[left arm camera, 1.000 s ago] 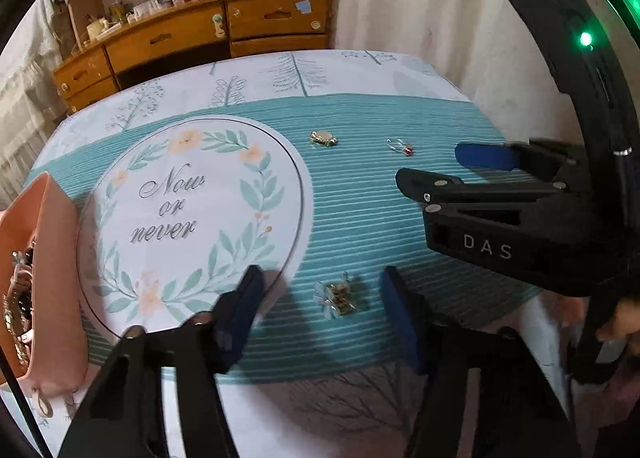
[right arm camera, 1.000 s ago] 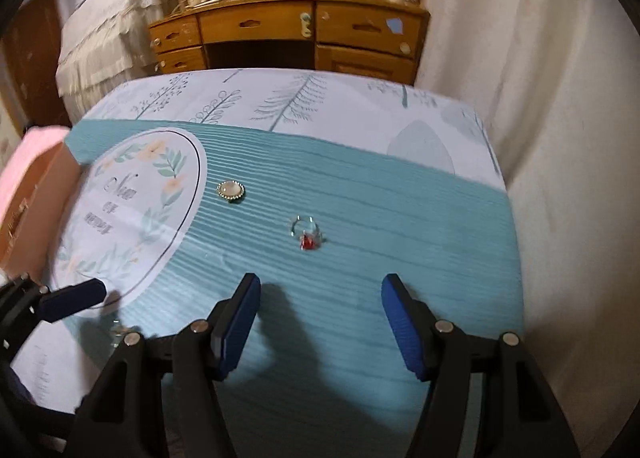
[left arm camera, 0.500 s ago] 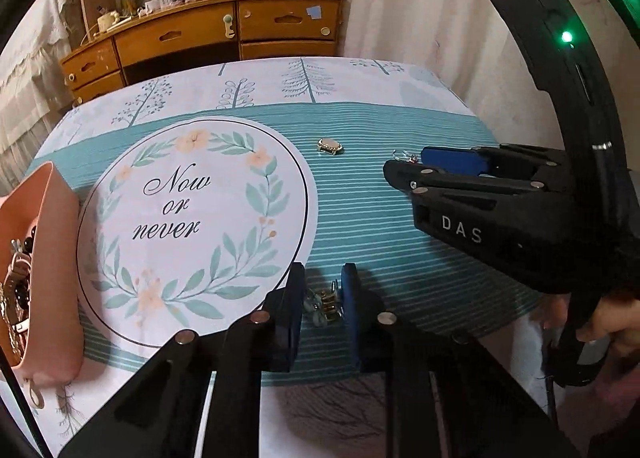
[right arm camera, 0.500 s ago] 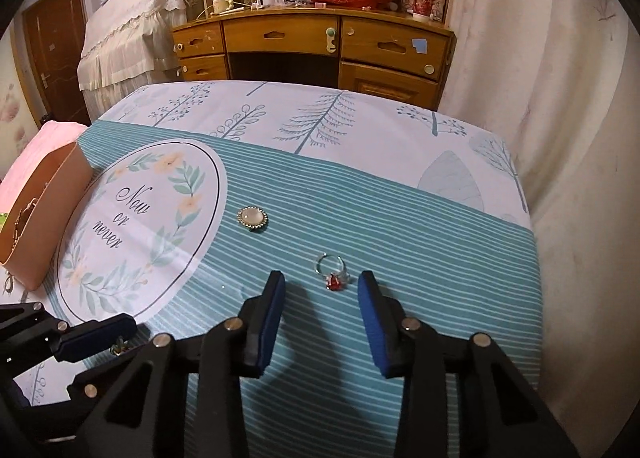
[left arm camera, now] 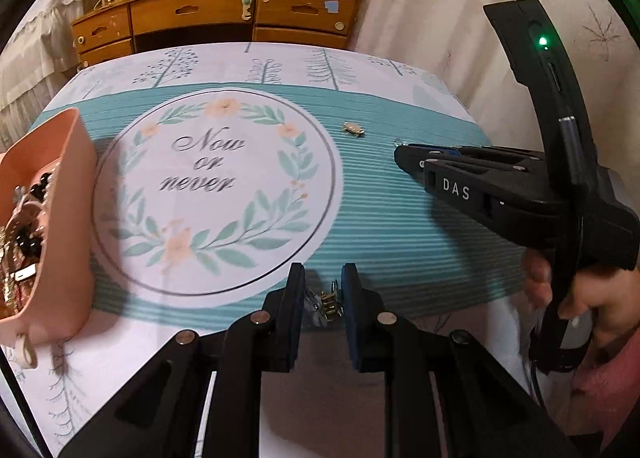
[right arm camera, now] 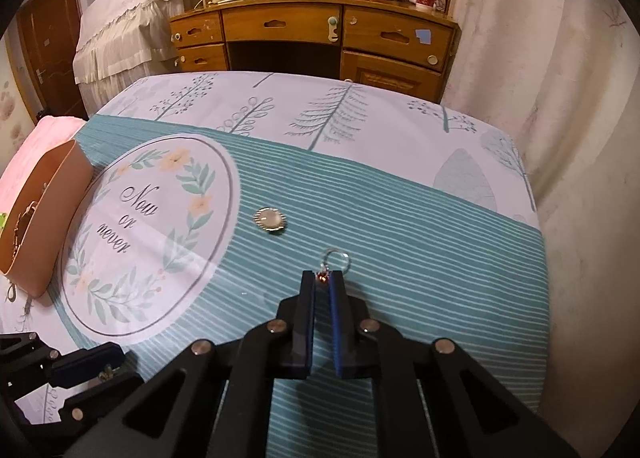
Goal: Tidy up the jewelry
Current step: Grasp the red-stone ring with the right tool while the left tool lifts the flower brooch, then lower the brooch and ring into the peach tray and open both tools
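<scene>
- Step in hand: both pickups at once. The left hand-held gripper (left arm camera: 322,300) is clenched on a small gold earring (left arm camera: 329,301) at the near edge of the table (left arm camera: 400,226).
- The right hand-held gripper (right arm camera: 323,290) pinches the red-stone ring (right arm camera: 334,262) on the teal stripes.
- A round brooch (right arm camera: 270,220) lies loose nearby.
- Next, I judge: lift both gently and carry them left to the pink jewelry box (left arm camera: 60,218).

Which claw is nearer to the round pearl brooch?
Right. The right claw is closed on the red-stone ring, just beside the round pearl brooch. The left claw grips a gold clip piece at the table's near edge, farther away.
</scene>
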The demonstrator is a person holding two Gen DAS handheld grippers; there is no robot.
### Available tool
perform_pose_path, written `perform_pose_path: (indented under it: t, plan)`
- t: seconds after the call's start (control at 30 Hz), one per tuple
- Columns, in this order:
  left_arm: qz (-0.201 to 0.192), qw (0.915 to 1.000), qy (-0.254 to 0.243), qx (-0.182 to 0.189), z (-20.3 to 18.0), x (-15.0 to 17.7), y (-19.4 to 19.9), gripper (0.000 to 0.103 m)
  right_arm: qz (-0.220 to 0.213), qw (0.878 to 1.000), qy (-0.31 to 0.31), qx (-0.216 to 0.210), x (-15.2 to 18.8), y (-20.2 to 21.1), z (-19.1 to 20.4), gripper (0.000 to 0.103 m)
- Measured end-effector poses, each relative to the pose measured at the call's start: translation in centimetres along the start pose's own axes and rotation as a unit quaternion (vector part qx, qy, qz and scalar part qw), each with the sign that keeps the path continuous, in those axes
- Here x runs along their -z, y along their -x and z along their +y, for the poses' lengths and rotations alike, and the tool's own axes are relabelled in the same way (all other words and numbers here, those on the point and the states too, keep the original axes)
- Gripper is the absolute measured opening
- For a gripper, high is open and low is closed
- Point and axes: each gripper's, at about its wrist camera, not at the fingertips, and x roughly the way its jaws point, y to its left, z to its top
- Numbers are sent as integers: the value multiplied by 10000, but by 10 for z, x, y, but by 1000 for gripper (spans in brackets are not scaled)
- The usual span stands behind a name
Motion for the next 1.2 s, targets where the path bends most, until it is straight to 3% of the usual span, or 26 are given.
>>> perform_pose_path:
  t: [0.17,0.3,0.37,0.6,0.9,1.0,1.2]
  plan:
    - [-99,9999,23,-122,20,7,17,17,9,9999,-69,-96,-1,1,18,2]
    - [-139,9997,55,-182,36,10,32,17,41,9989,-384,269,-5,2,22,3]
    - [-129,9997,34,-217,43,12,38,17,67,9977,-628,260,-6,4,19,4]
    - [-236,9990,56,-373,56,17,59,17,0,9953,-733,638,-10,3,10,21]
    - [-370,9982,116,-450,58,19,69,17,47,9916,-1072,718,-12,-7,0,21]
    - [-399,9979,121,-488,61,18,73,17,28,9929,-933,742,-12,-7,7,12]
    - [-530,9971,133,-526,72,11,84,17,40,9938,-945,581,-13,-7,19,7]
